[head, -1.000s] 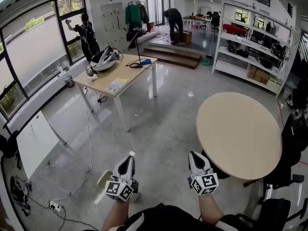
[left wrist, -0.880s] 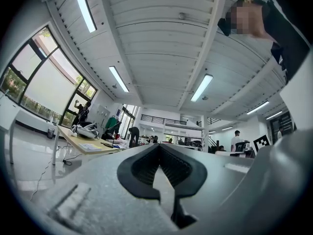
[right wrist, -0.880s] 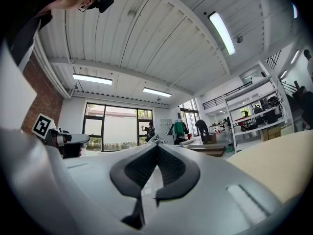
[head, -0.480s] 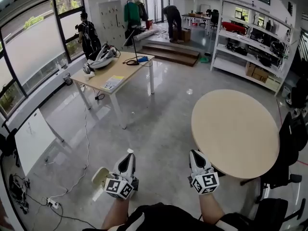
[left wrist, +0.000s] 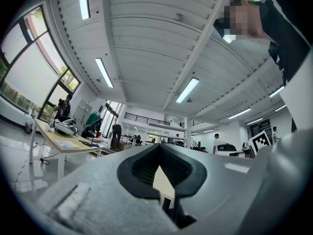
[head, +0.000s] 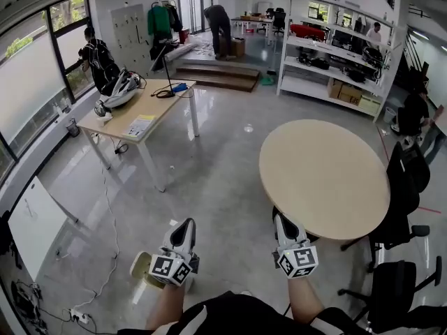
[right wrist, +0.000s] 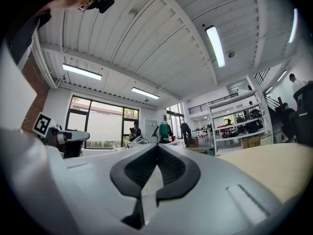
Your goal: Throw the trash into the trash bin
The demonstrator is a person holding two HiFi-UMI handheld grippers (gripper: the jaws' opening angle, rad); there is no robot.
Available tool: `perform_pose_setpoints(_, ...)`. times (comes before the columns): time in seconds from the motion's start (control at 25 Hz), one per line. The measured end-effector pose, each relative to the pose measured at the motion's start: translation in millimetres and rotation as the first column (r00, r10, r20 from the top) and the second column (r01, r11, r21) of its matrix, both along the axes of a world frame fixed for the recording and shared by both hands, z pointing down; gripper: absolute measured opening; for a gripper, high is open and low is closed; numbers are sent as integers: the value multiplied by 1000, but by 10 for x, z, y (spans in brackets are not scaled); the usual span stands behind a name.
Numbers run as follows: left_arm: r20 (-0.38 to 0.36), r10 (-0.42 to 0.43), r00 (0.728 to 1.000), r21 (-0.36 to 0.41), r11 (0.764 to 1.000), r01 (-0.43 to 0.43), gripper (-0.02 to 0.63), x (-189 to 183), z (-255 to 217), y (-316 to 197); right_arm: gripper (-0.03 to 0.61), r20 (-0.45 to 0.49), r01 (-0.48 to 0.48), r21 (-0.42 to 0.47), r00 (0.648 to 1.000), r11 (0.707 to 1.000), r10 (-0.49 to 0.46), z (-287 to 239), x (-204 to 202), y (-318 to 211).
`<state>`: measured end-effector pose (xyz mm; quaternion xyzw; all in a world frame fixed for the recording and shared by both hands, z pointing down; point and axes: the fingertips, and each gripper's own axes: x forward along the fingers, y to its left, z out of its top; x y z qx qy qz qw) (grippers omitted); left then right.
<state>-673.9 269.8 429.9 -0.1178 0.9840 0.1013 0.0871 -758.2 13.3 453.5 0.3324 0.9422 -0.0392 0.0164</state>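
Observation:
No trash bin and no clear piece of trash shows in any view. In the head view my left gripper (head: 185, 224) and right gripper (head: 280, 219) are held side by side low in the picture, above the grey floor, both pointing ahead. In the left gripper view the left gripper (left wrist: 159, 152) has its jaws closed together with nothing thick between them. The right gripper (right wrist: 157, 150) is likewise shut and empty. A pale yellowish round thing (head: 141, 269) shows just left of and under the left gripper; whether it lies on the floor or is carried I cannot tell.
A round beige table (head: 325, 176) stands close ahead on the right, with black chairs (head: 401, 187) beyond it. A long wooden table (head: 133, 114) stands ahead left. White shelving (head: 335, 54), steps and people are at the back. A white board (head: 31, 218) and cables (head: 105, 208) lie left.
The room has slid left and down in the head view, and the round table now sits nearer the middle. Both grippers keep their place low in the picture, still shut.

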Motion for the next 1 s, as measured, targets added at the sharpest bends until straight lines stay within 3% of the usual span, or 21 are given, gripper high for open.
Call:
perform_pose_setpoints(0.44, 20, 207, 978, 6, 978, -207, 2, 22, -85, 114, 5, 8, -142, -12, 990, 990, 142, -19, 498, 225)
perform_pose_setpoints(0.68, 18, 370, 929, 8, 929, -371, 3, 55, -58, 3, 5, 16, -224, -21, 974, 974, 225, -12, 827, 263)
perform_pose_setpoints(1.0, 8, 521, 854, 10, 854, -521, 3, 126, 45, -258, 5, 10, -386, -49, 922, 921, 387, 55, 1259, 7)
